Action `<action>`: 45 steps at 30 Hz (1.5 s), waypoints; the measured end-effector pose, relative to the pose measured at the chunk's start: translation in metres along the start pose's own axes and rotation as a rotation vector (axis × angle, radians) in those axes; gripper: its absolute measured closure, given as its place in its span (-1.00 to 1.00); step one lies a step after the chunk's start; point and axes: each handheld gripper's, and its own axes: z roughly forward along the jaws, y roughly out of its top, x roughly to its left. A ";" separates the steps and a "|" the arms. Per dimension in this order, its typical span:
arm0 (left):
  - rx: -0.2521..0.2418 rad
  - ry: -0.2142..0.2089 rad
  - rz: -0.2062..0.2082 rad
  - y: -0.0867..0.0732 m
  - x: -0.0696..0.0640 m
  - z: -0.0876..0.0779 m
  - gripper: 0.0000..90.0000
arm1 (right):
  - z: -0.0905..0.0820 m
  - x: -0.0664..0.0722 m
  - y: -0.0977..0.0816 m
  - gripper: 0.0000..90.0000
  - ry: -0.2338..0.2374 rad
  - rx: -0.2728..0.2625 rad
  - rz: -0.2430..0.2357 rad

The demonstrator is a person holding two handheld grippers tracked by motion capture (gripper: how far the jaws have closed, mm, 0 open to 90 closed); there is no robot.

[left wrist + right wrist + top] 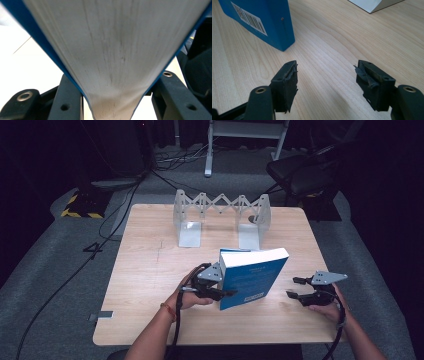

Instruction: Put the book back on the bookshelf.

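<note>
Left gripper (pixel 227 292) clamps upright blue book (pixel 252 277); right gripper (pixel 295 287) level, jaws wide, empty.

Light wood table (pixel 150 265) sitting on grey carpet floor (pixel 45 270), under bright light. Room beyond table lying in darkness. Black cables (pixel 115 210) trailing across floor left of table. Yellow-black striped base (pixel 80 206) standing beyond table's far left corner. White frame leg (pixel 208 150) rising behind table. Dark chair (pixel 300 172) standing beyond far right corner.
</note>
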 end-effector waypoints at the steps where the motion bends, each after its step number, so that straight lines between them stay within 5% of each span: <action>1: 0.005 -0.003 0.001 -0.002 0.002 -0.004 0.31 | 0.000 0.000 0.000 -0.25 0.001 0.002 -0.002; 10: 0.017 0.031 0.005 -0.006 0.000 -0.014 0.22 | -0.001 0.002 0.011 -0.27 0.007 -0.003 -0.017; 15: 0.005 0.081 -0.044 -0.014 -0.004 -0.016 -0.04 | -0.007 0.005 0.040 -0.28 0.031 -0.064 -0.051; 21: 0.014 0.131 -0.046 -0.020 -0.013 -0.019 -0.01 | -0.002 0.012 0.065 -0.30 0.068 -0.120 -0.073; 27: 0.021 0.119 -0.034 -0.021 -0.016 -0.018 0.09 | 0.009 0.022 0.077 -0.32 0.108 -0.139 -0.103; 32: 0.011 0.119 -0.035 -0.022 -0.018 -0.017 0.10 | 0.011 0.024 0.087 -0.33 0.089 -0.150 -0.113; 45: 0.004 0.120 -0.034 -0.024 -0.018 -0.016 0.16 | 0.017 0.033 0.080 -0.33 0.164 -0.141 -0.129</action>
